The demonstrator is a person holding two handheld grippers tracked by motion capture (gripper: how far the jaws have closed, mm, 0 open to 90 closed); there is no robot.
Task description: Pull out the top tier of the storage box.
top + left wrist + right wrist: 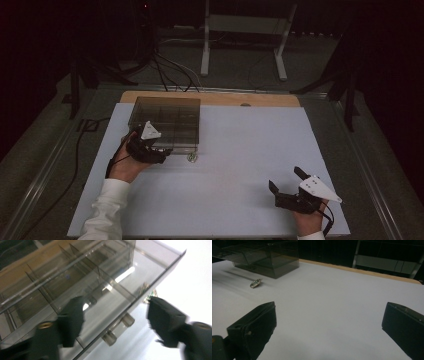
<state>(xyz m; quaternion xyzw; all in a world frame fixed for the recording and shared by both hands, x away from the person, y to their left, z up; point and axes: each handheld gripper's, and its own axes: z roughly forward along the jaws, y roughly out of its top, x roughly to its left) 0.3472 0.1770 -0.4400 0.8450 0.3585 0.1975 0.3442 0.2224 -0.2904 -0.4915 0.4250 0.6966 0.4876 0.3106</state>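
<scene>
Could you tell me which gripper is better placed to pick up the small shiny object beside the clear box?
Probably the left gripper: open, right beside the small shiny object at the clear box; the right gripper is far across the table.

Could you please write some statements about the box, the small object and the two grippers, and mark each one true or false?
1. The transparent box has dividers inside. True.
2. The small shiny object lies inside the box. False: it lies on the white sheet, just in front of the box.
3. The right gripper holds the small object. False: its fingers are wide apart with nothing between them, far from the object.
4. The left gripper is at the front edge of the box, fingers apart. True.
5. The box stands at the right side of the sheet. False: it stands at the far left.
</scene>
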